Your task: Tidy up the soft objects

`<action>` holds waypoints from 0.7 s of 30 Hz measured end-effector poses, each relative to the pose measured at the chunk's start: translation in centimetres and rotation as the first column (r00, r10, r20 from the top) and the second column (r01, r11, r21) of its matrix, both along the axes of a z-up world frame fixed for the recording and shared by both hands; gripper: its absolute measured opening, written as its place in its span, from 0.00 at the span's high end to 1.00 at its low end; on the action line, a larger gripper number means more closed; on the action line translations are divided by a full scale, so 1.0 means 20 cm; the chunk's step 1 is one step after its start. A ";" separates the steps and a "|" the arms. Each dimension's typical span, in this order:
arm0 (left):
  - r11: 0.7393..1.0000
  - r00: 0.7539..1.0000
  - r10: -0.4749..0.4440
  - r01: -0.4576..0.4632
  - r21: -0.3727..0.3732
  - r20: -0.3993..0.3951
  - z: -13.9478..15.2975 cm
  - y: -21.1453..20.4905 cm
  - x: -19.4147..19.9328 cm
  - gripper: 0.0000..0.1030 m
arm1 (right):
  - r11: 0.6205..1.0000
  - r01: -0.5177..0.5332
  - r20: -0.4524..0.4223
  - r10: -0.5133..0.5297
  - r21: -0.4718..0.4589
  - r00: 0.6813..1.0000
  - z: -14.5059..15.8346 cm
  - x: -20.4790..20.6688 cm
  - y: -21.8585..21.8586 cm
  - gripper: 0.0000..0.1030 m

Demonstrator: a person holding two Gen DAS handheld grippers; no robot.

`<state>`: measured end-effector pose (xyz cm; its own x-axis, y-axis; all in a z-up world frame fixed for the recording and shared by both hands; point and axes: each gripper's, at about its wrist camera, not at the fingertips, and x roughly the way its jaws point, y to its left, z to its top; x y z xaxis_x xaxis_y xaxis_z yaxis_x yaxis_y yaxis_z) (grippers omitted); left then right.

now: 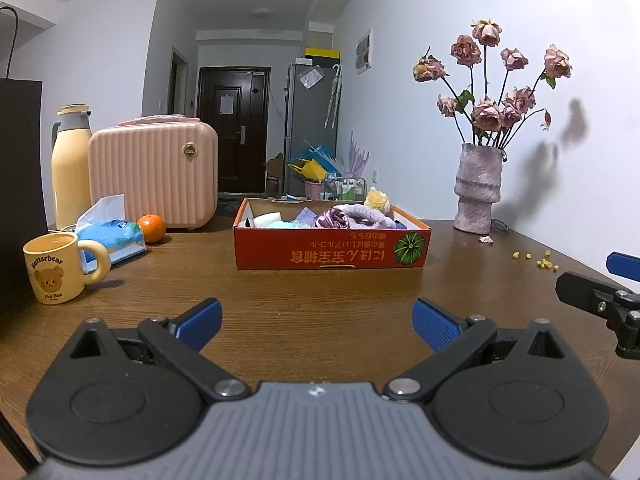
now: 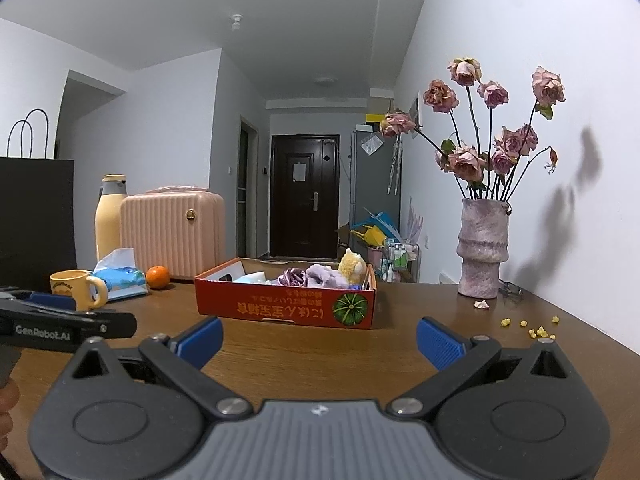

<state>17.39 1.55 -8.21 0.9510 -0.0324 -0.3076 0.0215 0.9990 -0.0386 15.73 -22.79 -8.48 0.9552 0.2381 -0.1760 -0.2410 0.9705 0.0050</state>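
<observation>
A shallow red cardboard box [image 1: 332, 249] [image 2: 280, 304] sits on the brown table, some way ahead of both grippers. It holds soft items: a purple satin scrunchie [image 1: 331, 218] [image 2: 294, 277], a fuzzy lilac headband [image 1: 366, 214] [image 2: 325, 274], a yellow plush toy [image 1: 376, 199] [image 2: 352, 266] at its far right corner, and pale blue and white pieces [image 1: 272, 221]. My left gripper [image 1: 318, 322] stands open over bare table, nothing between its blue pads. My right gripper [image 2: 319, 338] is open too and holds nothing.
At the left stand a bear mug [image 1: 54, 268], a tissue pack [image 1: 110, 234], an orange [image 1: 151, 228], a pink case [image 1: 154, 174] and a yellow flask [image 1: 70, 164]. A vase of dried roses [image 1: 478, 188] stands at the right by the wall, with yellow crumbs [image 1: 546, 263] nearby.
</observation>
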 end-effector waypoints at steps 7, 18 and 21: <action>1.000 1.000 0.001 -0.001 -0.002 0.011 0.01 0.01 -0.01 0.00 | 1.000 -0.005 0.010 0.005 -0.003 1.000 0.01 -0.02 0.01 0.00; 1.000 1.000 0.003 -0.003 -0.005 0.008 0.01 0.01 -0.02 0.00 | 1.000 -0.005 0.010 0.005 -0.004 1.000 0.01 -0.02 0.02 0.00; 1.000 1.000 0.003 -0.003 -0.006 0.009 0.01 0.01 -0.02 0.00 | 1.000 -0.005 0.010 0.005 -0.006 1.000 0.01 -0.02 0.02 0.00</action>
